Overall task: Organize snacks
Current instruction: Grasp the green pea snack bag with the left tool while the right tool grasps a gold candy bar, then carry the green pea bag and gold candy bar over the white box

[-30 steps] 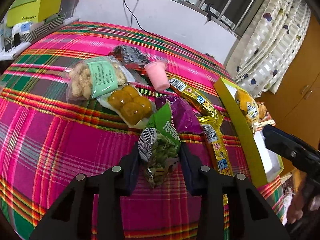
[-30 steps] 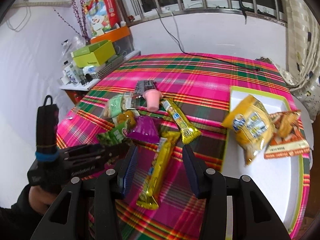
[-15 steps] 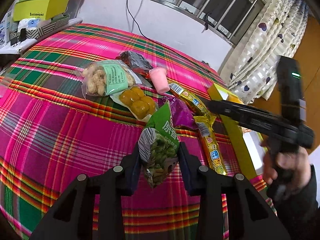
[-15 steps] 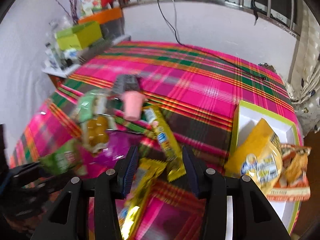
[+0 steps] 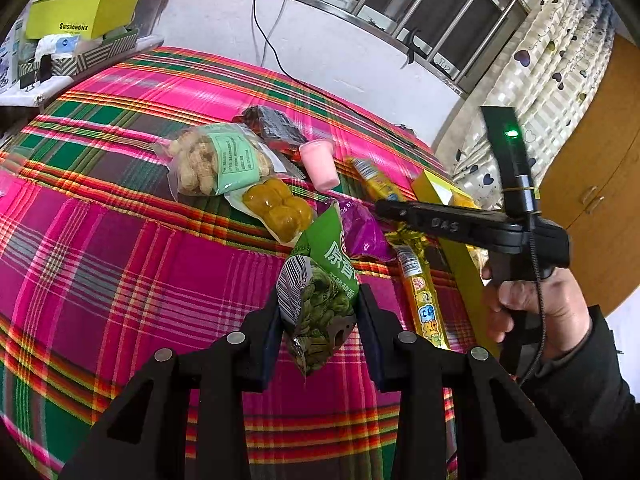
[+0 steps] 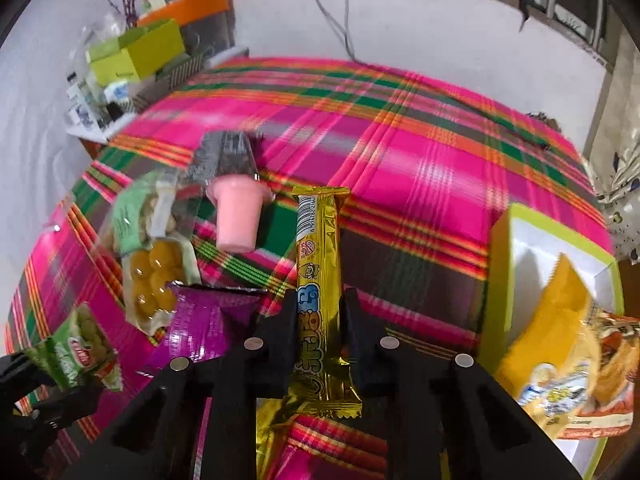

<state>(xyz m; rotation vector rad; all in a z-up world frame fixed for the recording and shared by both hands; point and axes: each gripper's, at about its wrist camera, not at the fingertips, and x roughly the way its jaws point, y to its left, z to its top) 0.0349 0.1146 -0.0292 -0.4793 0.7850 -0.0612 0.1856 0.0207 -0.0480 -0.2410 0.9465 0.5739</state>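
Snacks lie heaped on the plaid tabletop (image 6: 420, 168) left of the green-rimmed tray (image 6: 498, 264). Right gripper (image 6: 318, 312) has just been closing; its jaws now pinch a gold snack bar (image 6: 318, 248) near its lower end, probably to carry it to the tray. Left gripper (image 5: 318, 312) holds a green bean packet (image 5: 320, 292), jaws narrowed on it, clear of the pile. Tray's near half is bare beside the yellow chip bag (image 6: 560, 320); its raised rim must be cleared.
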